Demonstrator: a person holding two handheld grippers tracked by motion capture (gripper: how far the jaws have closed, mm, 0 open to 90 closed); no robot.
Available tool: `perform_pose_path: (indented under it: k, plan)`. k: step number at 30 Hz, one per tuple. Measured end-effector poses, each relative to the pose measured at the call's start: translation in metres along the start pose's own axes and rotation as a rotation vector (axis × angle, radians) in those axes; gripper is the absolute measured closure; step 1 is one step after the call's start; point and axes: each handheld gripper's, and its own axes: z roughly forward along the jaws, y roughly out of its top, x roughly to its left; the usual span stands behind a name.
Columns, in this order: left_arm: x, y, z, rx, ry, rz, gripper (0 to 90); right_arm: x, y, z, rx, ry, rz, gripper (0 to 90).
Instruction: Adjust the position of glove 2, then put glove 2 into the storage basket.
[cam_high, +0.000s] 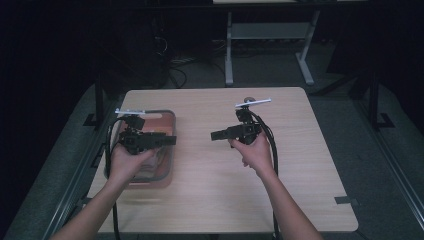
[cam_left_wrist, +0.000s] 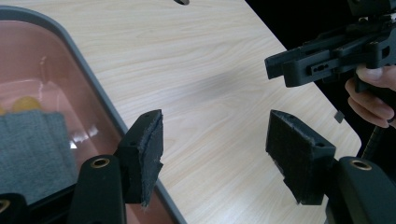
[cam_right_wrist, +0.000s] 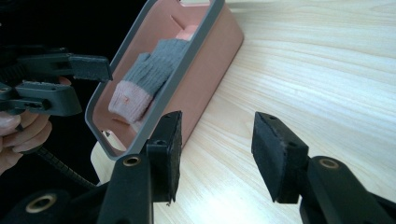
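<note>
Lying in the pink bin (cam_right_wrist: 208, 70) at the table's (cam_high: 280, 165) left side, the grey sock (cam_right_wrist: 156, 70) with its pale pink end (cam_right_wrist: 126, 100) looks light, soft and floppy, so I judge it best pinched mid-length across the knit, where it should bunch and not slip. Its long axis runs along the bin's length, pink end toward my side. My left claw (cam_left_wrist: 215, 149) hangs over the bin rim and my right claw (cam_right_wrist: 217, 154) over bare table, both parted with nothing between the pads.

Pale wooden table (cam_high: 300, 165), grey floor (cam_high: 380, 170)
</note>
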Motion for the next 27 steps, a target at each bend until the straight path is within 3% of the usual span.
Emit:
perform_pose_path:
  k: [16, 27]
  plan:
    - [-0.013, 0.001, 0.017, 0.019, -0.032, 0.023, 35.0, -0.018, -0.011, -0.017, -0.028, -0.016, 0.035, 51.1]
    - [-0.028, -0.004, 0.042, 0.05, -0.071, 0.054, 34.4, -0.038, -0.022, -0.035, -0.055, -0.035, 0.076, 50.2]
